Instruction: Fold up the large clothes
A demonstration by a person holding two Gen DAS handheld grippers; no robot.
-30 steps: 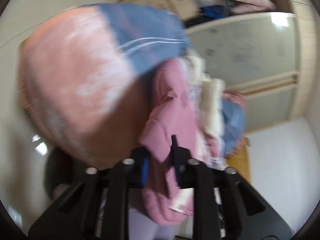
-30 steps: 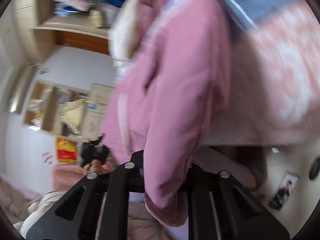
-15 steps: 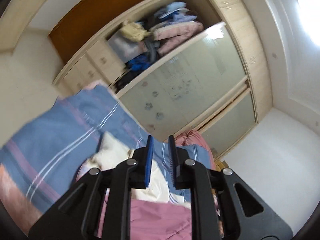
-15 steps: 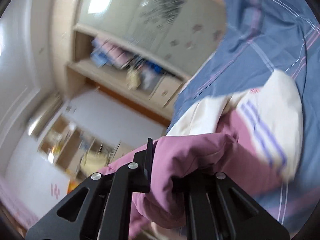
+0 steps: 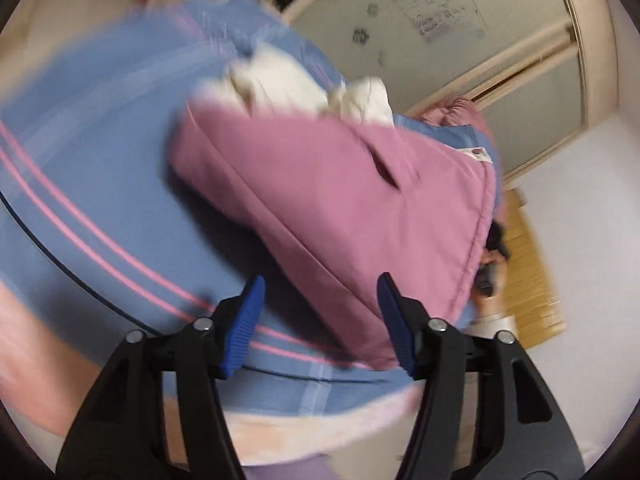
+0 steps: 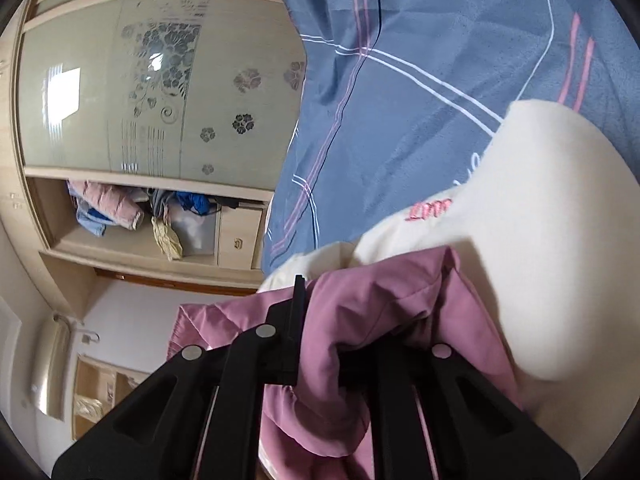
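Observation:
A pink padded jacket with a cream lining [image 5: 340,184] lies spread on a blue striped bedsheet [image 5: 92,168]. My left gripper [image 5: 320,320] is open and empty, its blue pads just over the jacket's near hem. My right gripper [image 6: 320,344] is shut on a bunched fold of the pink jacket [image 6: 352,320], with the cream lining [image 6: 540,248] beyond it on the blue sheet [image 6: 420,80].
A wardrobe with frosted sliding doors [image 6: 120,92] and an open shelf of piled clothes [image 6: 132,208] stands past the bed. The bed's pink edge [image 5: 280,436] runs below my left gripper. A person's hand [image 5: 490,276] shows at the jacket's right edge.
My left gripper let go of the jacket and opened wide, then tipped down toward the bed. The jacket went from hanging to lying on the sheet. My right gripper kept its hold.

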